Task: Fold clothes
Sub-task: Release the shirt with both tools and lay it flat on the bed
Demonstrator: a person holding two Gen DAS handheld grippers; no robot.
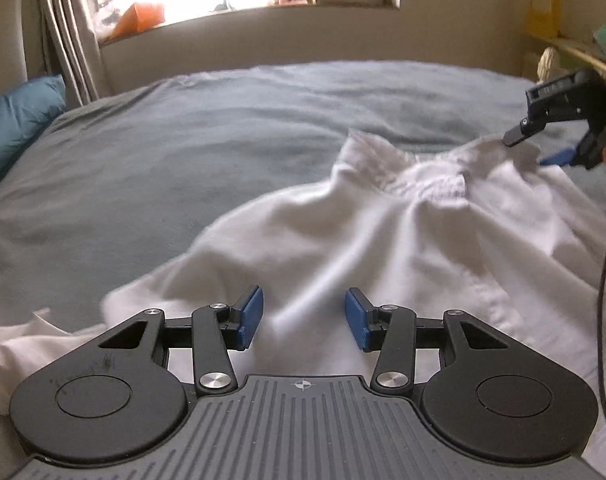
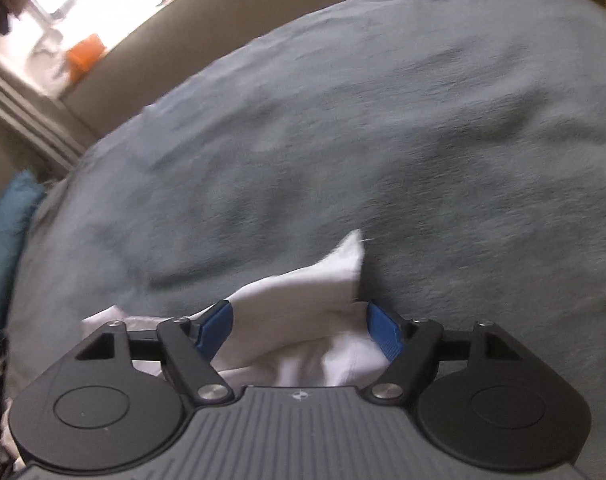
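The white shirt lies rumpled on the grey bed, collar toward twelve o'clock — apparently laid out for folding. The left tongs stand apart over its fabric, pinching nothing; the right tongs, at two o'clock, gape around a collar corner — unclamped.

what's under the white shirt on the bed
The white shirt lies spread and rumpled on a grey blanket, which shows all around it. Anything else under the shirt is covered by the cloth, so I cannot tell.
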